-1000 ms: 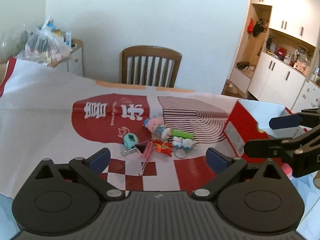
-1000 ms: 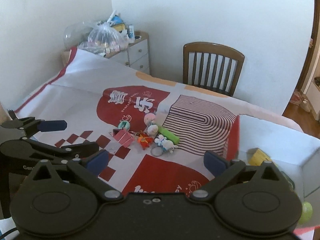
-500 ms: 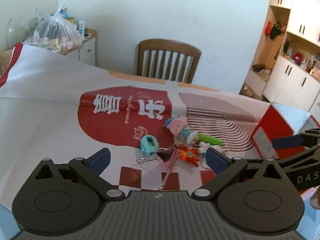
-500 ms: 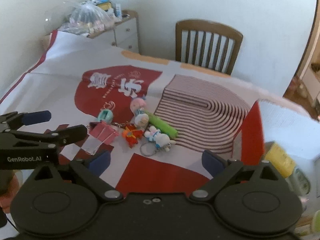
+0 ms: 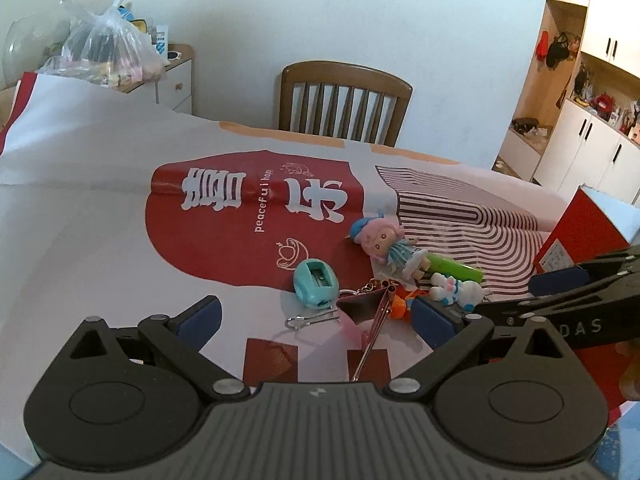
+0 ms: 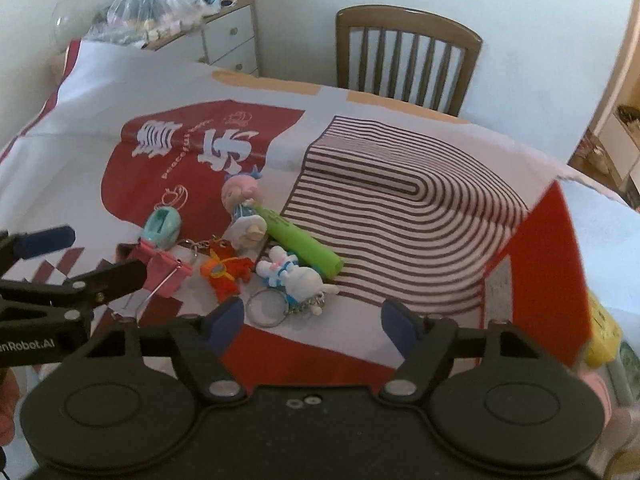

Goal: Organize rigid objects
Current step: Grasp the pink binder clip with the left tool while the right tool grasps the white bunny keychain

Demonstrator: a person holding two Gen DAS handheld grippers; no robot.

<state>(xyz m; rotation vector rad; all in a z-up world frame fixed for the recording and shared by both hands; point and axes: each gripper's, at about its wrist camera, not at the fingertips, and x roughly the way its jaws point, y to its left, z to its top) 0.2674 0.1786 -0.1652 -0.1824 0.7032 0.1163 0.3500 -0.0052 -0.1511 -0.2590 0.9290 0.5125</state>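
Both pairs of tongs had closed in on the clutter since the earlier frames; the trinkets that sat well ahead then lay just in front of the fingertips.

Left tongs (image 5: 316, 314) stood released, jaws spread wide and holding nothing. Between and just ahead of their tips lay the pink binder clip (image 5: 362, 312), with the teal sharpener (image 5: 316, 283) a little beyond it toward the left finger. Right tongs (image 6: 310, 320) were likewise released and empty. Directly ahead of them sat the white bunny keychain (image 6: 298, 278), its ring (image 6: 266, 304) nearly touching the left finger. Beyond that lay the orange figure (image 6: 224, 274), the pink-haired doll (image 6: 244, 208) and the green marker (image 6: 302, 246), all huddled on the patterned sheet covering the counter (image 6: 400, 200). To the right of the right tongs stood the red box (image 6: 536, 256), probably where the pieces belonged.

Crowding looked like the main hazard. Chains and rings seemed tangled among neighbours, so lifting one charm could drag others along or flick them off the counter. With both tongs converging on one small heap, their fingers might also knock together. A pinch on the thin clip wire could slip, and the loose sheet might bunch under a scraping tip.
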